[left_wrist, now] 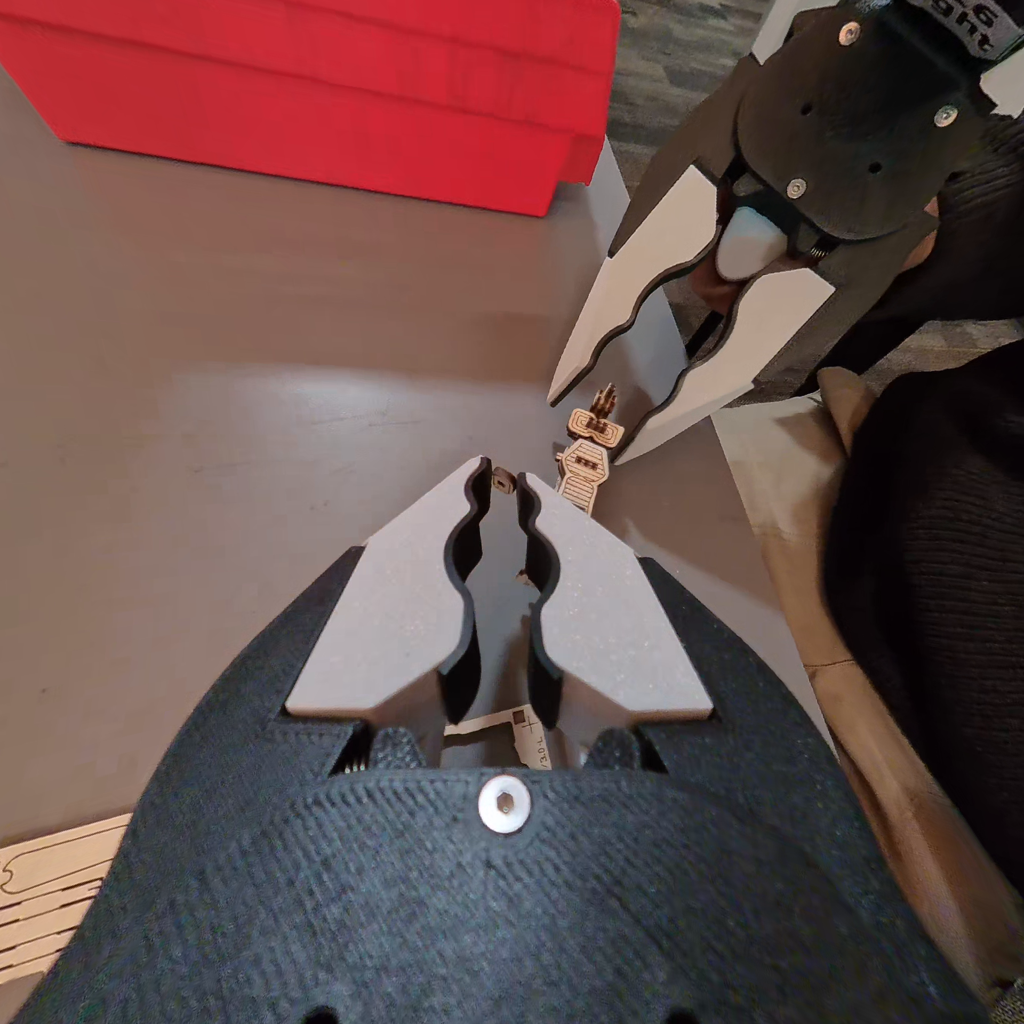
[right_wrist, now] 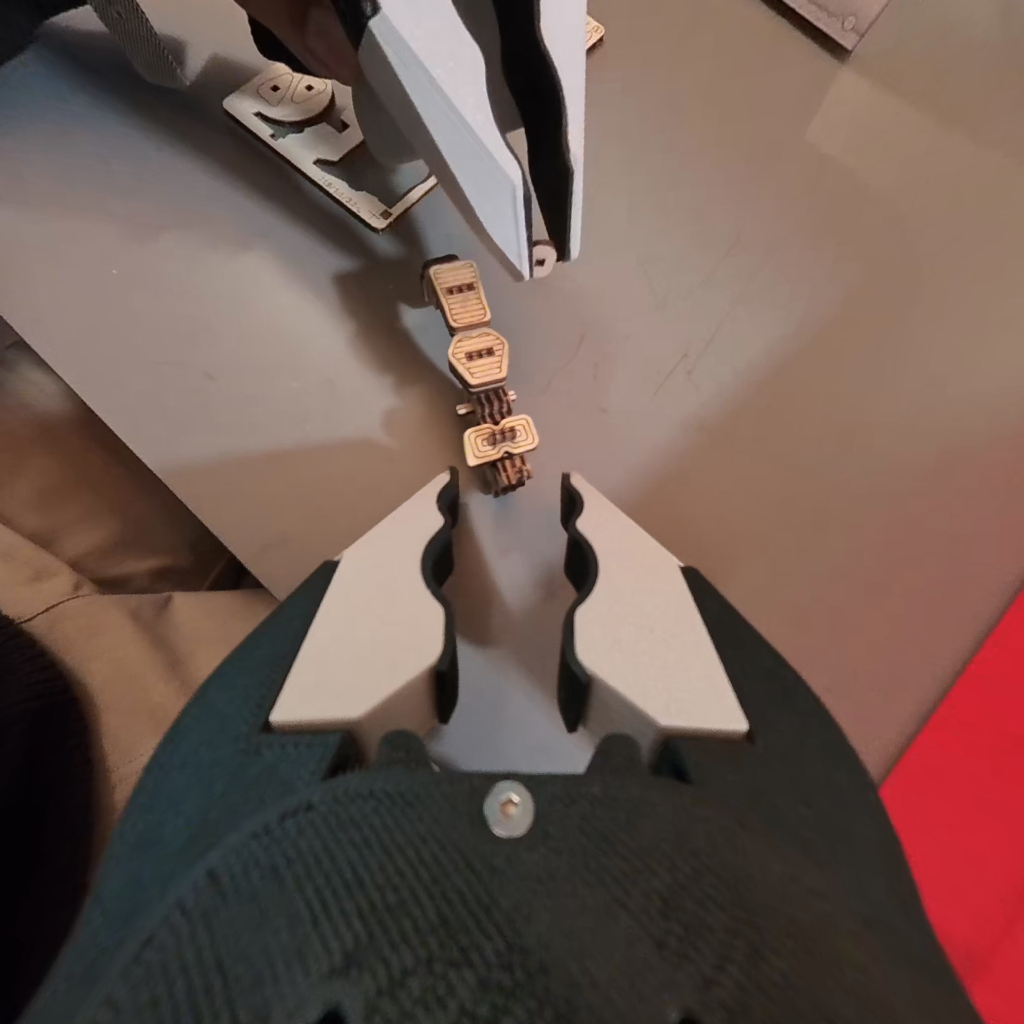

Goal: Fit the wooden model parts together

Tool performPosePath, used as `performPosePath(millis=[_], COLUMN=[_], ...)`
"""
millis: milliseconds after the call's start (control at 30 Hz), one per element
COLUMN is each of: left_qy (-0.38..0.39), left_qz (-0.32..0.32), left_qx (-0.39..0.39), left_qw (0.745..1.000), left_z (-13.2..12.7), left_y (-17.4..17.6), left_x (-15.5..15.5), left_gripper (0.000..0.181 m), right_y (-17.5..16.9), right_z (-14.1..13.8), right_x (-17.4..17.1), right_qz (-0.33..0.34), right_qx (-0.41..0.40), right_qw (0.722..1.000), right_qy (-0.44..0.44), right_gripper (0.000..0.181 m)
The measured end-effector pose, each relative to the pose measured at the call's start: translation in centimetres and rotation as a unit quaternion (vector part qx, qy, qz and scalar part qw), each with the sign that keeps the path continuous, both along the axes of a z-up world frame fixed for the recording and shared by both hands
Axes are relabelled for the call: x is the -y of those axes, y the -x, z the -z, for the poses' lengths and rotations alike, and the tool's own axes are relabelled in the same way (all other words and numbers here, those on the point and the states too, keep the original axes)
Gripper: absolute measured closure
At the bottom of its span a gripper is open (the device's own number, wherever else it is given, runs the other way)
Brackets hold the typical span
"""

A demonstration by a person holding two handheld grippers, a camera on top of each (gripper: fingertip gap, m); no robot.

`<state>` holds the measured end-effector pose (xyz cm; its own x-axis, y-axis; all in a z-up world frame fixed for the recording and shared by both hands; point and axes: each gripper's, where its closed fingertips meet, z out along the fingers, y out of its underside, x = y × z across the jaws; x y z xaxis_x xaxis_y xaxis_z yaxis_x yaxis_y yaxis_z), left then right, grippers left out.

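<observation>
Two hand-held grippers faced each other over the grey tabletop [left_wrist: 221,388], and the wooden model [right_wrist: 481,365] lay flat between them. From the right wrist view, the model stretched out as a chain of engraved plates, its near end just ahead of the right hand-held gripper [right_wrist: 508,482], whose fingers stood spread and held nothing. That same view caught the left hand-held gripper [right_wrist: 546,260] coming in from the top, tips pinched on a small wooden piece [right_wrist: 542,256], just beside the model's far end but not touching it.

Over on the left wrist view, the left hand-held gripper [left_wrist: 503,483] showed that small wooden piece [left_wrist: 502,483] nipped right at its tips, with the model [left_wrist: 587,465] partly hidden behind its right finger. The right hand-held gripper [left_wrist: 584,432] straddled the model's other end, spread. Only this view gave the red box [left_wrist: 332,94] at the back of the tabletop; only the right wrist view showed the wooden parts sheet [right_wrist: 310,138], with cut-out gaps, lying behind the left hand-held gripper.
</observation>
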<state>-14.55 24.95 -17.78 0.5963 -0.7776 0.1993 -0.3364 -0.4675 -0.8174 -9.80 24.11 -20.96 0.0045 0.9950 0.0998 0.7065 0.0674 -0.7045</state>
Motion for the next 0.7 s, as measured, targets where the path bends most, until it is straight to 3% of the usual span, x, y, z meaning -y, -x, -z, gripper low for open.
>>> performPosePath(millis=[400,700], left_qy=[-0.043,-0.022], left_qz=[-0.010,-0.012], left_qx=[0.031,0.008], left_qw=[0.999,1.000], left_z=[-1.6,-0.2], left_y=[0.6,0.9], left_x=[-0.6,-0.6], left_gripper=[0.173,0.173], right_y=[0.0,0.0], right_z=[-0.2,0.2], right_x=[0.0,0.3], right_qz=[0.002,0.005], right_qx=[-0.003,0.004], right_qw=[1.000,1.000], right_qy=[-0.010,-0.001], right_gripper=[0.146,0.147])
